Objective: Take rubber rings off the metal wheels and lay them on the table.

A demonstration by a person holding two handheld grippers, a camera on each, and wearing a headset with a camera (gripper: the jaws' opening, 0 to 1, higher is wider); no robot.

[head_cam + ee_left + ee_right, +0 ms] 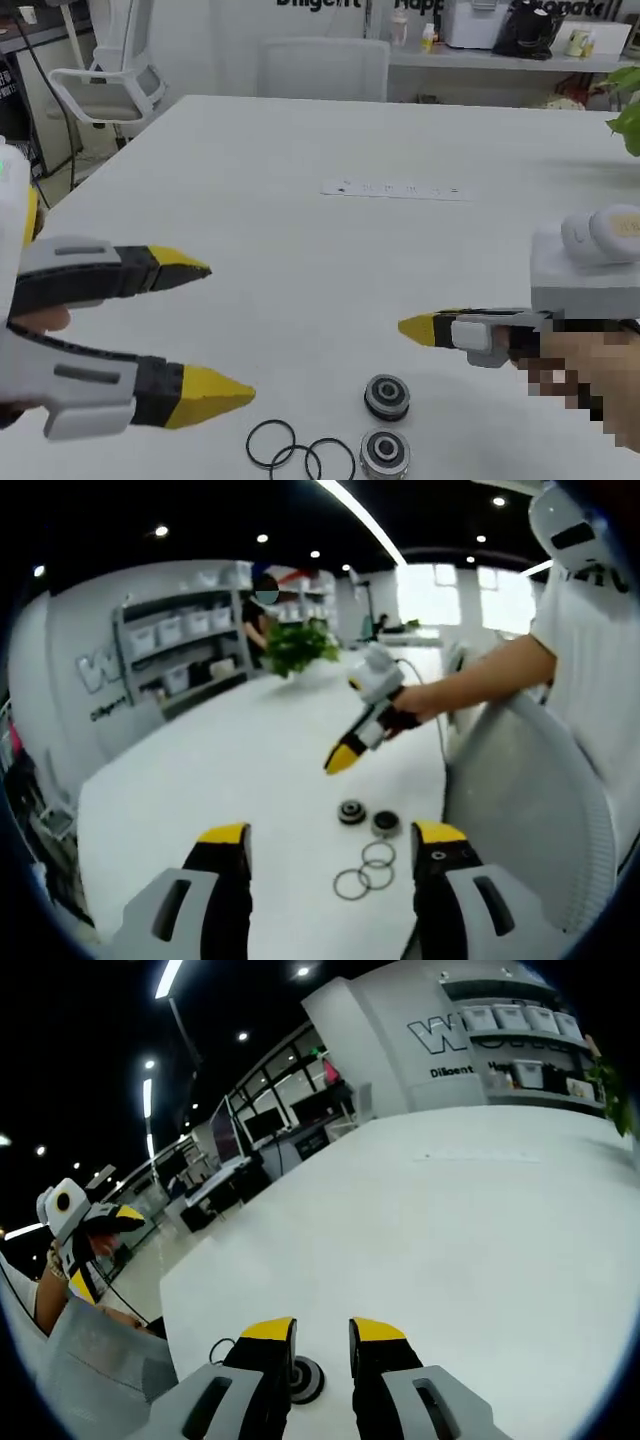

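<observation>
Over the table (300, 150), left claw (228, 330) gapes empty, right claw (410, 327) barely parted.

Left tool (232, 330): grey-white body, black jaws, yellow tips. Right tool (408, 327) alike. White short sleeve (590, 620).

Bright ceiling light, soft shadows, fisheye-warped edges.

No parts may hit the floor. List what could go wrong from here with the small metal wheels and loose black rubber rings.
1. The three loose black rubber rings overlap beside the two small metal wheels; a jaw reaching for a wheel could drag them.
2. In the left gripper view they lie near the white table's edge; a nudge might send one off.
3. Neither left gripper nor right gripper holds a wheel; tugged, it may skid.
</observation>
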